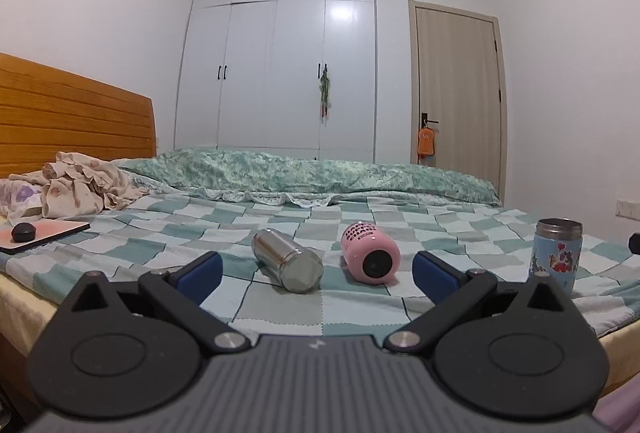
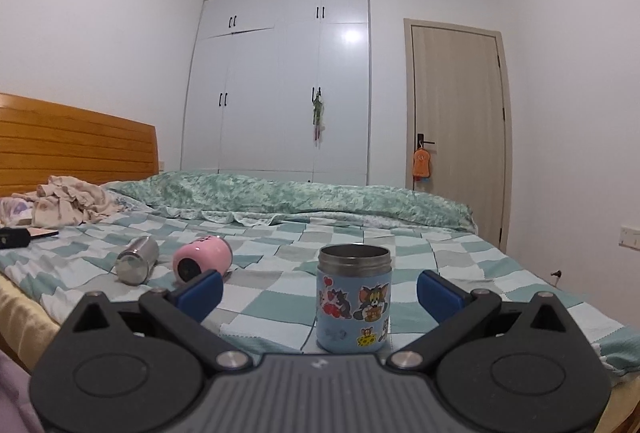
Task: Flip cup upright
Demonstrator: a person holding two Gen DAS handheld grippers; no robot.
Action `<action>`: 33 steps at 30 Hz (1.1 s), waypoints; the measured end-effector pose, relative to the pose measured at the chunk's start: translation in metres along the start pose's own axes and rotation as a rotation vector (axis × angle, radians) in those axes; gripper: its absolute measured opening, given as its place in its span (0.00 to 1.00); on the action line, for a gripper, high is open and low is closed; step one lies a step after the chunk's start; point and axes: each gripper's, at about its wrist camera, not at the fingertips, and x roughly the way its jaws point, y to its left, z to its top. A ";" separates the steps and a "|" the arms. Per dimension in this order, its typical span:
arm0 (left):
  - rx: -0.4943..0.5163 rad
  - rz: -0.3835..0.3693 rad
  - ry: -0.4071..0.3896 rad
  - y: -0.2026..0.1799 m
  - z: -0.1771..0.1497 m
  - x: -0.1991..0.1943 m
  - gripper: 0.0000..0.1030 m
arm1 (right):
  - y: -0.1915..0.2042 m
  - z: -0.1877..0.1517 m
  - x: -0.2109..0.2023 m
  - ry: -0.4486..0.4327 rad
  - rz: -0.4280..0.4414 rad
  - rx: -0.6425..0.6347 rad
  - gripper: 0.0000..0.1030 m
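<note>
Right now the left gripper (image 1: pixel 316 269) sits low at the edge of the bed (image 1: pixel 280 305), its blue pads spread wide with nothing between them, probably so a cup's full width can slide in. Just ahead of it, framed by the two pads, lie two cups on their sides. The steel cup (image 1: pixel 287 260) is slightly to its left, flat base turned toward the tool. The pink cup (image 1: pixel 370 252) is slightly to its right, dark round end facing the tool. Both rest in the soft checked bedding, which likely keeps them from rolling. These are the ones that need standing up, and the wide jaws look set for whichever is taken first; I judge the approach has not closed on either.

The right gripper (image 2: pixel 320 295) is also spread apart and empty. Directly in front of it, between its pads but touching neither, stands a blue cartoon cup (image 2: pixel 354 297), mouth up, so it seems finished. Farther off to that tool's left are the same steel and pink cups.

Beyond everything lie a green quilt (image 1: pixel 304 173), crumpled clothes (image 1: pixel 76 185) and a wardrobe (image 1: pixel 280 53).
</note>
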 end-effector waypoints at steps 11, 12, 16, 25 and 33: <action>0.010 0.001 0.004 -0.001 0.000 0.002 1.00 | 0.005 0.000 0.001 -0.004 0.001 -0.030 1.00; 0.011 0.000 0.004 -0.001 0.000 0.002 1.00 | 0.004 0.000 0.000 -0.006 0.001 -0.031 1.00; 0.012 0.000 0.003 -0.003 -0.001 0.003 1.00 | 0.004 -0.001 0.000 -0.008 -0.001 -0.029 1.00; 0.010 -0.002 0.000 -0.004 0.000 0.004 1.00 | 0.004 -0.001 0.000 -0.008 0.001 -0.030 1.00; 0.011 -0.003 -0.002 -0.004 -0.001 0.004 1.00 | 0.004 0.001 -0.002 -0.012 -0.002 -0.030 1.00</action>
